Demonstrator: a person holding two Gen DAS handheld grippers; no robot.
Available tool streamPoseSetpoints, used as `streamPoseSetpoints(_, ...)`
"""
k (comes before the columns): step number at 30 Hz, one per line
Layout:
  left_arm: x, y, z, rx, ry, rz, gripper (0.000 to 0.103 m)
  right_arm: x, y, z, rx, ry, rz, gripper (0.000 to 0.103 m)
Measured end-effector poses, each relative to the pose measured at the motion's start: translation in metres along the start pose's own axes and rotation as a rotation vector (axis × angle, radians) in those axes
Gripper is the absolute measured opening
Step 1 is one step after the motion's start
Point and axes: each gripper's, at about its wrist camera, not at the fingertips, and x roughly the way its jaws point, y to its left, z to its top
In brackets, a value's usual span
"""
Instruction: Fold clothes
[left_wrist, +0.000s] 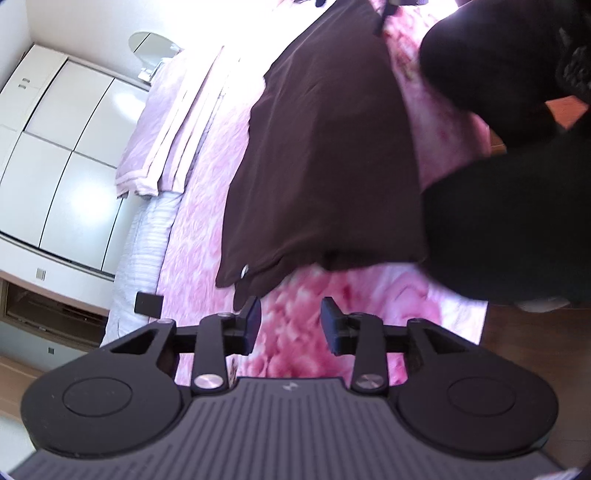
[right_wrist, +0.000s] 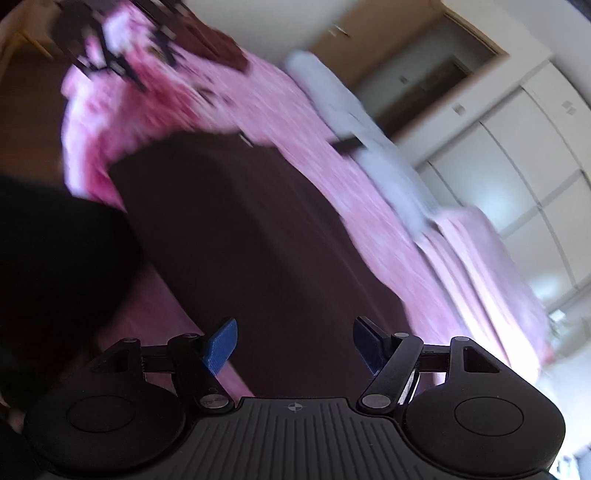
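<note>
1. The dark brown garment (left_wrist: 325, 155) is cut off by the top edge of the left wrist view; a black sleeve (left_wrist: 509, 229) hides its right side.
2. In the right wrist view the garment (right_wrist: 236, 236) is motion-blurred, and no seams or edges can be made out.
3. Beyond the garment, near the top edge, dark objects (right_wrist: 122, 55) on the pink bedspread (right_wrist: 280, 122) are too smeared to identify.
4. A small pale spot (left_wrist: 243, 272) at the garment's near corner is too small to tell.
</note>
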Motion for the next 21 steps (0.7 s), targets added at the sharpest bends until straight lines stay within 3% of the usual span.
streamPoseSetpoints(2, 0.010, 0.004, -0.009, 0.010, 0.004, -0.002, 0.035, 0.005, 0.020, 0.021, -0.027, -0.061, 0.096, 0.070)
streamPoseSetpoints(8, 0.029, 0.013, -0.022, 0.019, -0.007, -0.013, 0.040, 0.057, 0.061, 0.059, -0.133, -0.114, 0.240, 0.070)
streamPoseSetpoints(13, 0.042, 0.019, -0.030, 0.021, -0.023, -0.023, 0.055, 0.109, 0.086, 0.071, -0.242, -0.104, 0.195, 0.071)
streamPoseSetpoints(18, 0.058, 0.024, -0.034, 0.079, -0.056, -0.010, 0.064, 0.122, 0.100, 0.072, -0.309, -0.152, 0.112, 0.070)
streamPoseSetpoints(19, 0.061, 0.024, -0.034, 0.099, -0.066, -0.004, 0.065, 0.121, 0.098, 0.073, -0.303, -0.166, 0.099, 0.055)
streamPoseSetpoints(20, 0.064, 0.025, -0.034, 0.120, -0.076, 0.002, 0.066, 0.119, 0.093, 0.074, -0.283, -0.176, 0.109, 0.032)
streamPoseSetpoints(21, 0.068, 0.025, -0.034, 0.141, -0.085, 0.009, 0.068, 0.116, 0.088, 0.075, -0.268, -0.179, 0.111, 0.026)
